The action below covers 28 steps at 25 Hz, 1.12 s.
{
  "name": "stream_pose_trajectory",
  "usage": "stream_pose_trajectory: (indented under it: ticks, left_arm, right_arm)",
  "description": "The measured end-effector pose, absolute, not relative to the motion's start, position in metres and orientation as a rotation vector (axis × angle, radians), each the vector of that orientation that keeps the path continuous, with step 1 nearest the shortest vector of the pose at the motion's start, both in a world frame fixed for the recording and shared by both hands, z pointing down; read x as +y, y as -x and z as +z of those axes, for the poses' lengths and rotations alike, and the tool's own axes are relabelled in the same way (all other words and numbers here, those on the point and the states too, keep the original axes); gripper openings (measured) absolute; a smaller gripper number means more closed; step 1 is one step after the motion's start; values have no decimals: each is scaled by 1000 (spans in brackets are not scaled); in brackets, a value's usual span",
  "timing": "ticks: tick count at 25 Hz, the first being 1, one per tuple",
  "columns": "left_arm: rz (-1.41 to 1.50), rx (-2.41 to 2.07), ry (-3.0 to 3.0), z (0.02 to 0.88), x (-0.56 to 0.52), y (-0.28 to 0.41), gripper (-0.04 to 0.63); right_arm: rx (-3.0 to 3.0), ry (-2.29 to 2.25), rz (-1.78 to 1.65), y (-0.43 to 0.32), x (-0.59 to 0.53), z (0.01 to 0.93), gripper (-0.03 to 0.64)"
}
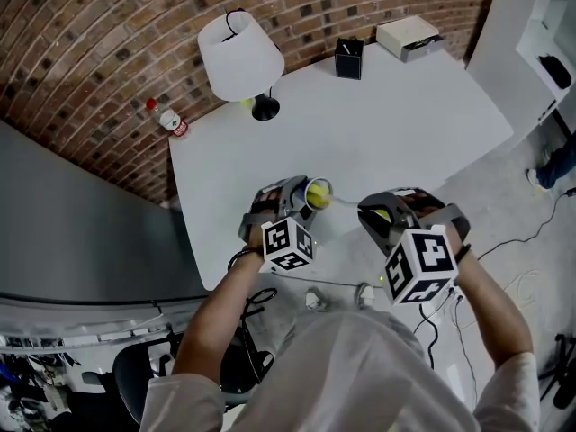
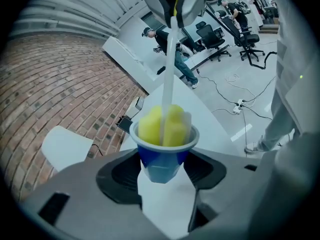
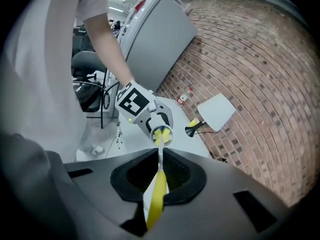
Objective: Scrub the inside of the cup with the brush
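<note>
My left gripper [image 1: 286, 207] [image 2: 162, 176] is shut on a small blue cup [image 2: 163, 156] with a white rim, held above the white table [image 1: 378, 124] near its front edge. The brush's yellow sponge head [image 2: 164, 125] sits inside the cup [image 1: 317, 194]. Its white stem [image 2: 169, 59] runs up to my right gripper [image 2: 175, 4]. In the right gripper view the brush's yellow handle [image 3: 156, 196] lies clamped between my right gripper's [image 3: 158, 184] jaws, and the sponge head [image 3: 162, 135] fills the cup mouth ahead. In the head view my right gripper [image 1: 382, 216] is to the right of the cup.
A lamp with a white shade [image 1: 238, 54] and black base stands at the table's far left, a yellow ball [image 1: 246, 103] beside it. A black box [image 1: 349, 58] and a white box [image 1: 408, 37] sit at the far edge. A plastic bottle [image 1: 167, 120] is off the left edge. Cables cross the floor [image 1: 531, 232].
</note>
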State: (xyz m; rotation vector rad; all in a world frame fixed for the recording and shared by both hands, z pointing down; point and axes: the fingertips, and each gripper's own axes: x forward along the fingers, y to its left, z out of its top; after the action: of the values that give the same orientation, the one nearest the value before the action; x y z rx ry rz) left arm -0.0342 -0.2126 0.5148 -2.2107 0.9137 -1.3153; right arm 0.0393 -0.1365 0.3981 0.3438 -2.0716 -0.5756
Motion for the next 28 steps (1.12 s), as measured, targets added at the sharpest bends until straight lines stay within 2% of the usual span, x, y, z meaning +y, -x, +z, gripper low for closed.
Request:
stream_pose_trajectory:
  ticks: [28]
  left_arm:
    - [-1248,1071,2076,503,-224,52,275]
  right_arm:
    - [-2409,-717,626,-41,-159,400,28]
